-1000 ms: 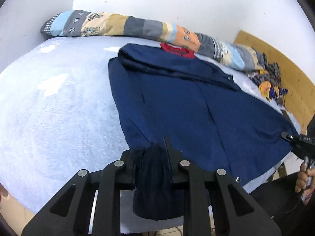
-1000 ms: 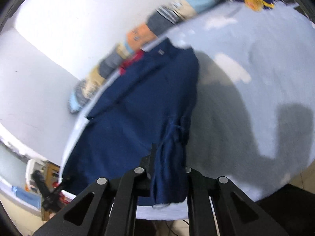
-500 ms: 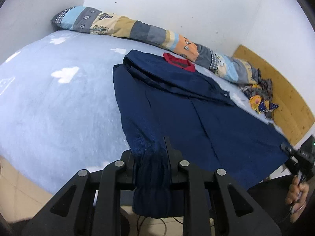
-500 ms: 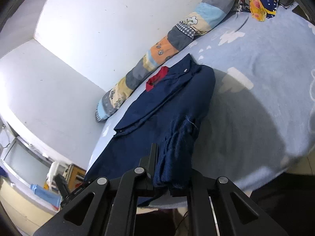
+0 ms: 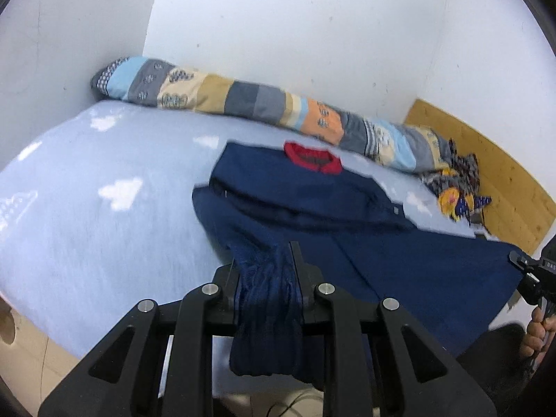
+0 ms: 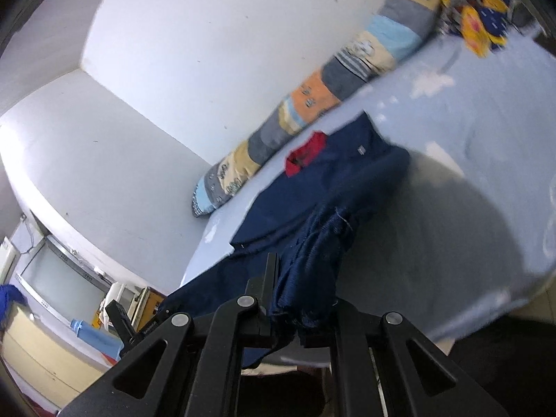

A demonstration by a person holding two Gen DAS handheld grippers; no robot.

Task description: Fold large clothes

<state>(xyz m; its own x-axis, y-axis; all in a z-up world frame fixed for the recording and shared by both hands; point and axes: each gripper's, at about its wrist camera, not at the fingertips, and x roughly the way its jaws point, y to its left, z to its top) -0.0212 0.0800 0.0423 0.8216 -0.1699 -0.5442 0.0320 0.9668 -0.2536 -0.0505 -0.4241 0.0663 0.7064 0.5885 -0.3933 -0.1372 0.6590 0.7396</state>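
Note:
A navy blue sweater [image 5: 347, 229] with a red collar [image 5: 312, 157] lies spread on the pale blue bed [image 5: 104, 215]. My left gripper [image 5: 266, 260] is shut on its bunched ribbed hem at one bottom corner, and the cloth hangs down through the fingers. In the right wrist view the same sweater [image 6: 330, 187] stretches away toward the collar [image 6: 305, 153]. My right gripper [image 6: 302, 278] is shut on the other bottom corner, held above the bed edge. The right gripper's body and a hand [image 5: 537, 326] show at the far right of the left wrist view.
A long patchwork bolster [image 5: 264, 104] lies along the white wall behind the sweater. A crumpled patterned cloth [image 5: 455, 191] sits by the wooden headboard [image 5: 493, 180]. Past the bed in the right wrist view stand a cabinet [image 6: 45, 358] and a blue bottle [image 6: 93, 337].
Both grippers have risen with the hem corners, lifting the sweater's lower edge off the bed. The views now tilt higher and show more wall.

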